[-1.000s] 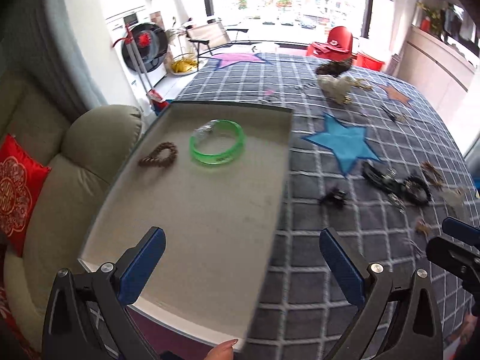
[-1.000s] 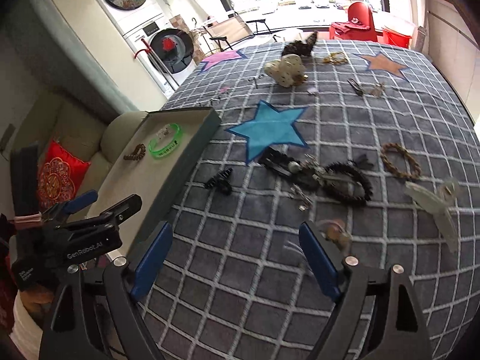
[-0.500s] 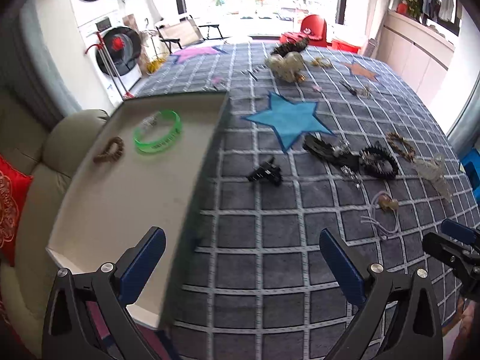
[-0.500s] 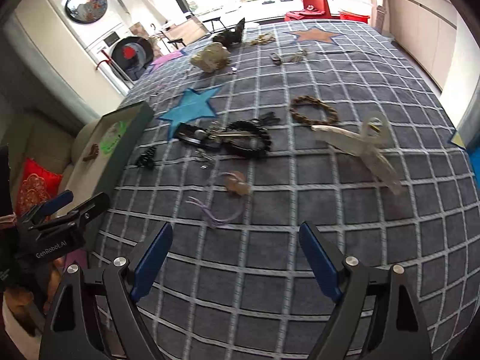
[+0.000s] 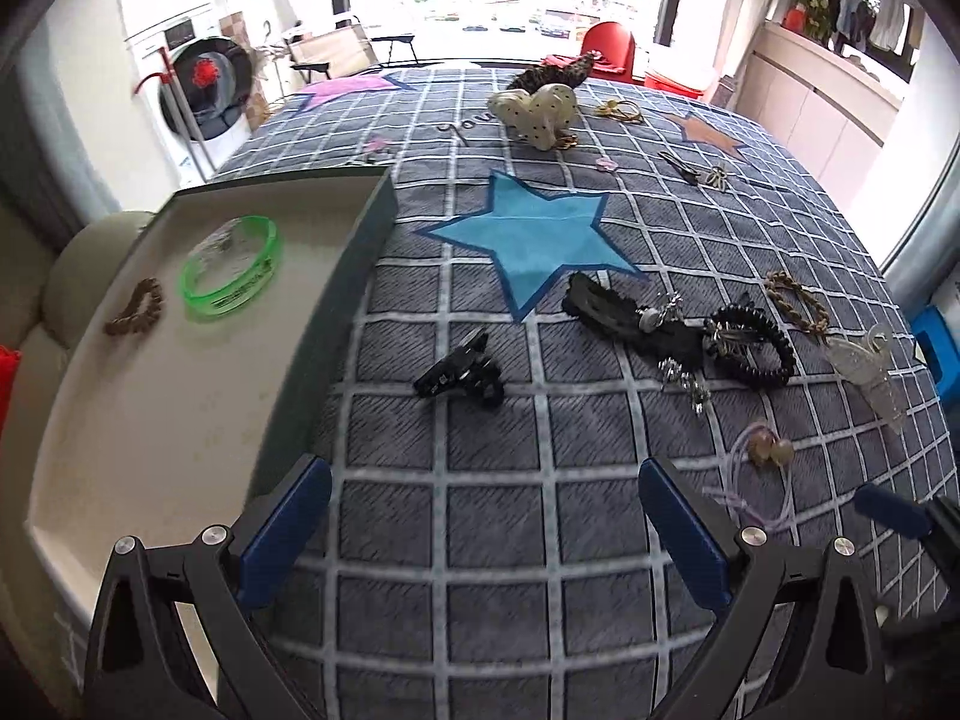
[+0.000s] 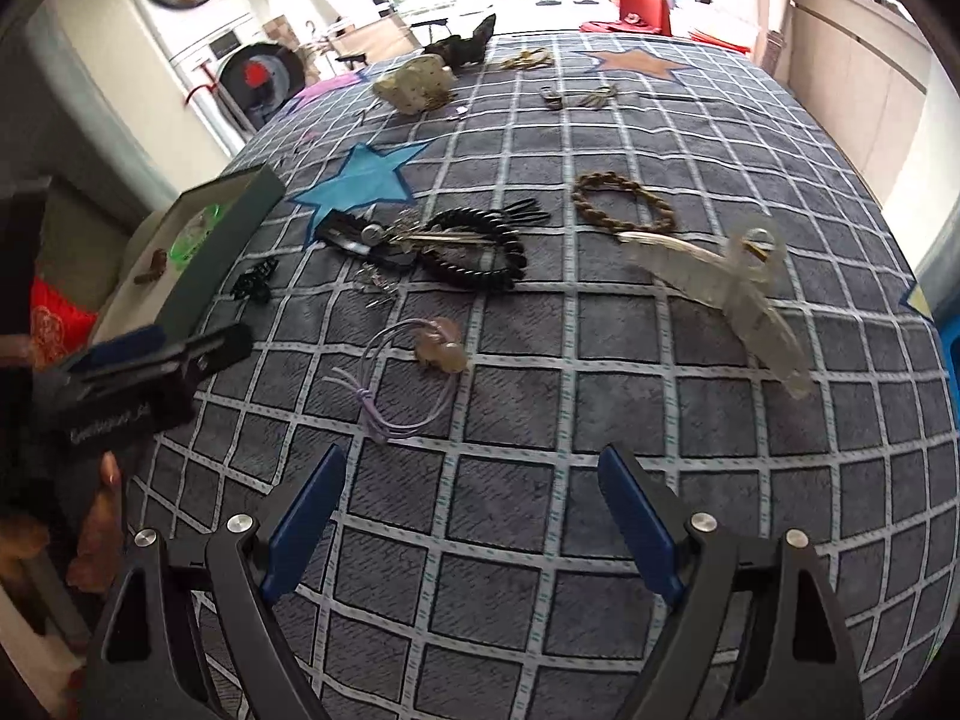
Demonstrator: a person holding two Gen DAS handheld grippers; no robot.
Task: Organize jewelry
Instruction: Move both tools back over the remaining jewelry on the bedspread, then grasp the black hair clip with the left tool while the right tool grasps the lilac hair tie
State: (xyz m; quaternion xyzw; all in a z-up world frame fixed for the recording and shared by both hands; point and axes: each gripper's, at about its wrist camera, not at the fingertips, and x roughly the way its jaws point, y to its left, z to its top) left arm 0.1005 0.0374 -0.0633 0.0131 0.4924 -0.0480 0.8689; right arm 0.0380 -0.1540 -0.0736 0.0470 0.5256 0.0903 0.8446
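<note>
grey checked cloth (image 5: 480, 540) with stars, washer (image 5: 204, 90) and window behind.
left gripper (image 5: 480, 531) hovered wide and empty beside the tray (image 5: 150, 420), which held a green bangle (image 5: 231, 273) and brown bracelet (image 5: 135, 307); black clip (image 5: 459, 372) lay ahead on the cloth. right gripper (image 6: 471, 513) also wide, empty; purple hair tie (image 6: 414, 372) just ahead of its fingertips, black bead coil (image 6: 474, 249), braided bracelet (image 6: 624, 204) and clear clip (image 6: 726, 294) farther off.
</note>
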